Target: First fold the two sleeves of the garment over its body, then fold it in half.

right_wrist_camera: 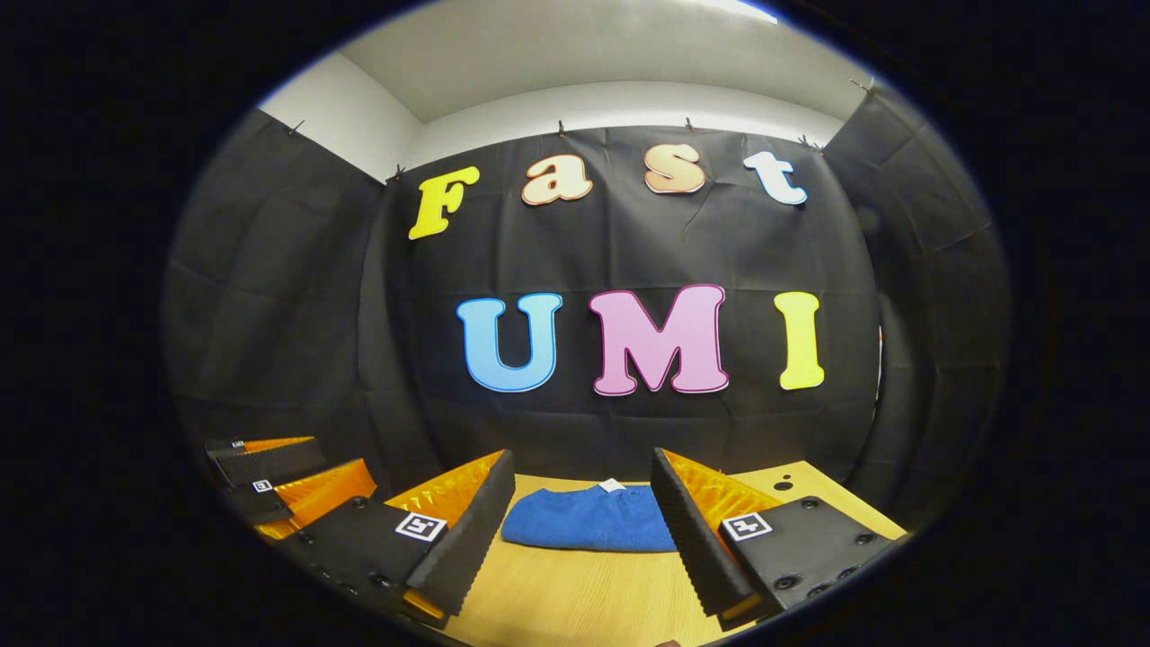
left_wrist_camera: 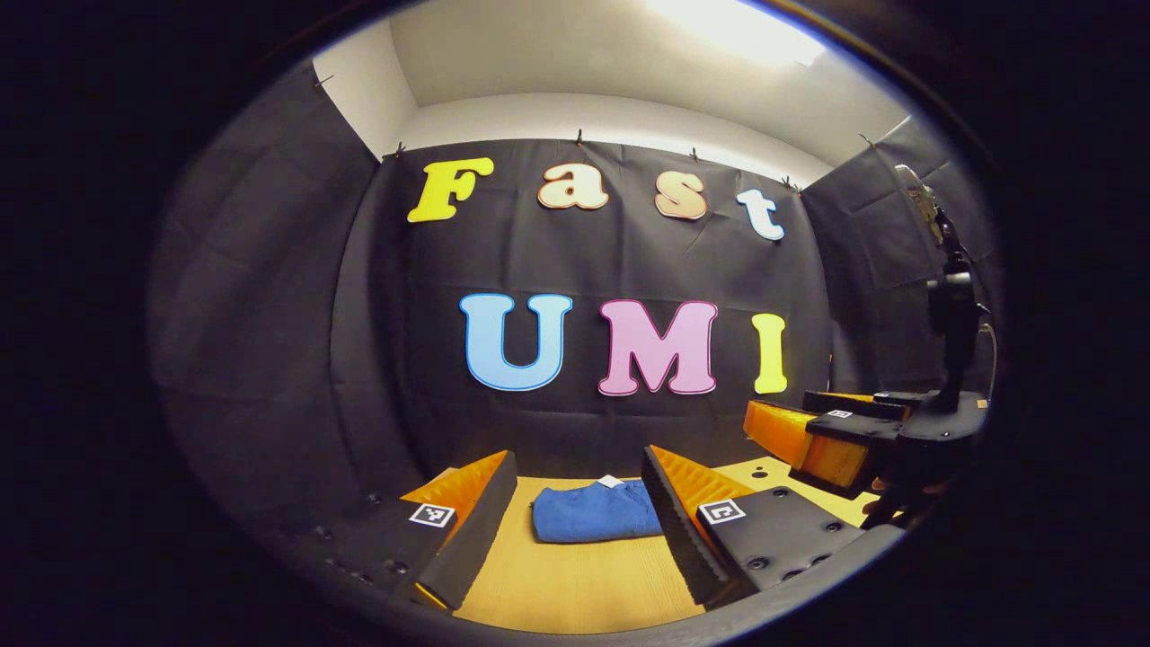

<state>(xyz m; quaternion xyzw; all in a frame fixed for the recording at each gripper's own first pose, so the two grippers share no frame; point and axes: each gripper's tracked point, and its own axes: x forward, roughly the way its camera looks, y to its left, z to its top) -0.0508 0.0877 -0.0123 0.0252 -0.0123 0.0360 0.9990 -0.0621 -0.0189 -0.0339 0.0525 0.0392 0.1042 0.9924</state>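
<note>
A blue garment (left_wrist_camera: pixel 595 512) lies folded into a compact bundle on the wooden table (left_wrist_camera: pixel 575 584), close to the back wall, a small white tag showing at its far edge. In the left gripper view my left gripper (left_wrist_camera: pixel 579 526) is open, raised above the table with the bundle seen between its fingers and nothing held. My right gripper (right_wrist_camera: pixel 584 530) is open too, hovering short of the blue garment (right_wrist_camera: pixel 588 519). The right gripper (left_wrist_camera: pixel 822 440) also appears at the right in the left gripper view, and the left gripper (right_wrist_camera: pixel 269 481) at the lower left in the right gripper view.
The black cloth wall stands right behind the garment. A dark stand (left_wrist_camera: pixel 954 314) with a mounted device rises at the right side. The wooden table (right_wrist_camera: pixel 575 598) has bare surface in front of the bundle, with small holes (right_wrist_camera: pixel 784 483) near its right back corner.
</note>
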